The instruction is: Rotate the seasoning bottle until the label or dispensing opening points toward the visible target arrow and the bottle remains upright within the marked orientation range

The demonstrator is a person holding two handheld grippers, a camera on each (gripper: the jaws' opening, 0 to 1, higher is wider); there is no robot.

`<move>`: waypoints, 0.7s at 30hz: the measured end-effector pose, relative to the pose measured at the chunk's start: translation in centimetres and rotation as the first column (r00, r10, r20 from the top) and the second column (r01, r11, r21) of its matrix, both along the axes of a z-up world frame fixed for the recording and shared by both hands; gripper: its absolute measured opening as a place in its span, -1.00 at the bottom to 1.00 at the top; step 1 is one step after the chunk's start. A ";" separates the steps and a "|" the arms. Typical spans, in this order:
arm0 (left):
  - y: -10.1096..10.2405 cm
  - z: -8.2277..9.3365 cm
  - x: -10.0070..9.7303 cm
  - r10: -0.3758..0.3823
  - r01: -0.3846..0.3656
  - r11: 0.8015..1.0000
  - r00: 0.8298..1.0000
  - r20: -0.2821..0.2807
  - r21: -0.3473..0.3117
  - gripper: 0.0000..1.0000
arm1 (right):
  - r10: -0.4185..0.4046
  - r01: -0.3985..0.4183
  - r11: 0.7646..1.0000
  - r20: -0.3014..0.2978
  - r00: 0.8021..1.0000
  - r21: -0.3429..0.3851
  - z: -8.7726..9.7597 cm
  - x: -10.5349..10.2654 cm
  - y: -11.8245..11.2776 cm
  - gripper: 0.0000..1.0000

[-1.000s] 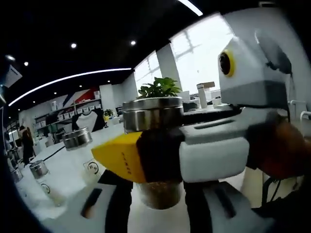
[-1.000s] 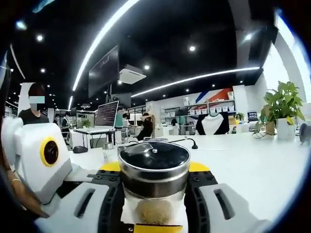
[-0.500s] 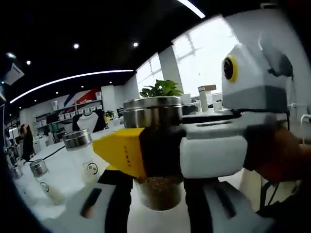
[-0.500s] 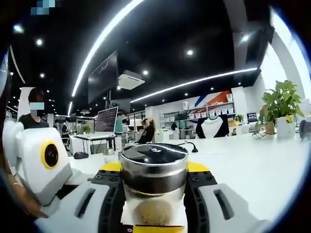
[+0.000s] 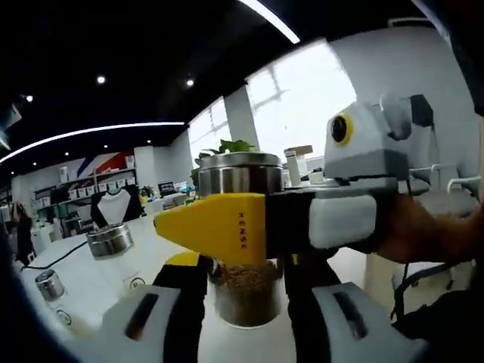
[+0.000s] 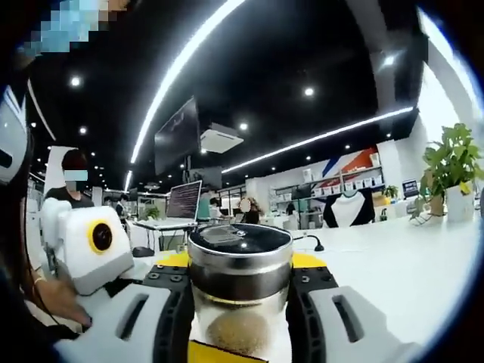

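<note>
Gripping the seasoning bottle [image 6: 240,291] upright between both clenched tongs, right tongs [image 6: 239,325] below its steel cap and left tongs [image 5: 243,299] at 6 o'clock, risks tilting or slipping above the worktop [image 6: 408,280] if twisted unevenly.

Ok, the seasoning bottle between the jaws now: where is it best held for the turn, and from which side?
Grip the seasoning bottle on its glass body just under the metal cap, coming in level from the side, as the right gripper does. The bottle stands upright, its round walls suit two opposed jaws, and the wider cap overhangs them. The left gripper closes on the lower body.
</note>
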State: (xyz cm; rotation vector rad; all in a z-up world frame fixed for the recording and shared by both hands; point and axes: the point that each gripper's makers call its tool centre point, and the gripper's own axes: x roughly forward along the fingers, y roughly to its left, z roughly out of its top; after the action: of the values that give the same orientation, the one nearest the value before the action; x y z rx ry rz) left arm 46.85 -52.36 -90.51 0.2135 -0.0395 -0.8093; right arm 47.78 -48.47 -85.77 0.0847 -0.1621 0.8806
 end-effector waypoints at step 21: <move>0.3 -0.3 -2.6 -0.417 0.409 0.909 0.901 -0.118 -0.084 -0.04 | 0.247 -0.247 0.969 0.003 0.969 0.004 0.1 -3.4 2.0 -0.11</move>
State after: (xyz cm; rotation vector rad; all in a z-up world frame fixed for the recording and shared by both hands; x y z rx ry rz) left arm 44.30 -52.04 -90.84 0.0952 0.0195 -1.2451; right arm 44.43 -46.49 -85.69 0.1093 -0.1573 1.1296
